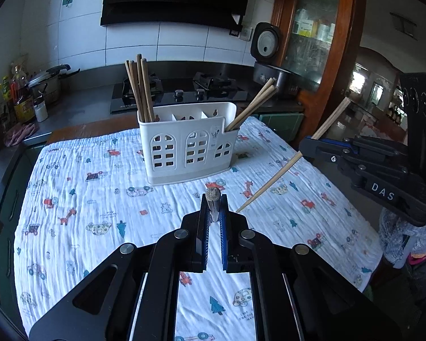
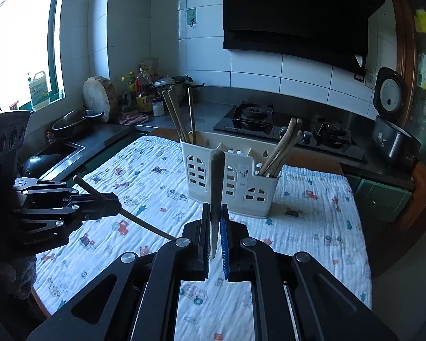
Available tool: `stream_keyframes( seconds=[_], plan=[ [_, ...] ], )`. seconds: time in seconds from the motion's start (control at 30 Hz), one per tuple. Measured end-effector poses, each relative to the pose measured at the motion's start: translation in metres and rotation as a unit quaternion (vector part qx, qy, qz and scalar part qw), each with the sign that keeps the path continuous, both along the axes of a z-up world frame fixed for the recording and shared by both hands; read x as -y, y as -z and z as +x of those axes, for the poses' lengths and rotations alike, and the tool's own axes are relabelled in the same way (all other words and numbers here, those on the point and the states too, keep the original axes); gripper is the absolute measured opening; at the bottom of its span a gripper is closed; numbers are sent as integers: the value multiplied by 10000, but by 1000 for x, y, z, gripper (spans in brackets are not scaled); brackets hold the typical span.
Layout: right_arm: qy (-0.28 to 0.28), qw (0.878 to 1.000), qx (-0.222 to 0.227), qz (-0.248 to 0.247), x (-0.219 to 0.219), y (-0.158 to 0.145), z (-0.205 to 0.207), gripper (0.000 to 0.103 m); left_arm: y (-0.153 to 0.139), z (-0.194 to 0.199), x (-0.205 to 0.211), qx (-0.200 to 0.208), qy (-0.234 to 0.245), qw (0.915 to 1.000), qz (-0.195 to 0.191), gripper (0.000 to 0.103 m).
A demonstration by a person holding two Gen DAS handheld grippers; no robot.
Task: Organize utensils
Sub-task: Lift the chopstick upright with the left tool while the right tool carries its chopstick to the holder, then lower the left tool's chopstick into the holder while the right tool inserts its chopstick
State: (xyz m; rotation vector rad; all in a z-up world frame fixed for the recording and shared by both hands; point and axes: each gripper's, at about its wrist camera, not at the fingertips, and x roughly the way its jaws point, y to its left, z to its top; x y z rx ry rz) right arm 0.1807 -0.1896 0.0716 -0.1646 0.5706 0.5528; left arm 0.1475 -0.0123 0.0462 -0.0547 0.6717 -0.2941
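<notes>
Chopsticks clamped in both hand-held grippers.
Left hand-held gripper [image 1: 213, 213] and right [image 2: 216, 218] each gripped one chopstick [image 1: 269, 183] above the surface [image 1: 99, 199], before the holder [image 1: 187, 145].

I am working in a home kitchen: a gas hob [image 2: 286, 126] under a black range hood [image 2: 298, 14], white wall tiles, a rice cooker [image 2: 390, 119], oil bottles [image 2: 143, 91] and a sink [image 2: 61, 149] by the window.
</notes>
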Motion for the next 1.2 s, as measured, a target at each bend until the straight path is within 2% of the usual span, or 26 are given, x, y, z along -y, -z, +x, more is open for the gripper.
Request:
stream_keyframes(
  seconds=[0.17, 0.37, 0.6, 0.77, 0.97, 1.07, 1.2],
  plan=[
    [-84, 9999, -26, 53, 3, -23, 15, 7, -18, 17, -3, 71, -22, 9999, 95, 6],
    [-101, 9999, 13, 121, 4, -52, 31, 7, -52, 30, 1, 366, 36, 9990, 259, 6],
    [-29, 9997, 216, 85, 3, -84, 53, 7, -107, 55, 3, 917, -108, 9953, 285, 5],
    [42, 9992, 374, 133, 4, -104, 68, 7, -141, 80, 4, 1363, -369, 9893, 362, 5],
    [129, 9985, 491, 203, 4, -116, 88, 7, -152, 114, 0, 1536, -724, 9849, 331, 5],
    [192, 9981, 557, 169, 2, -116, 98, 7, -147, 127, -3, 1570, -896, 9829, 355, 5],
    [257, 9982, 513, 157, 1, -108, 114, 7, -131, 143, -14, 1544, -1027, 9824, 205, 5]
  ],
)
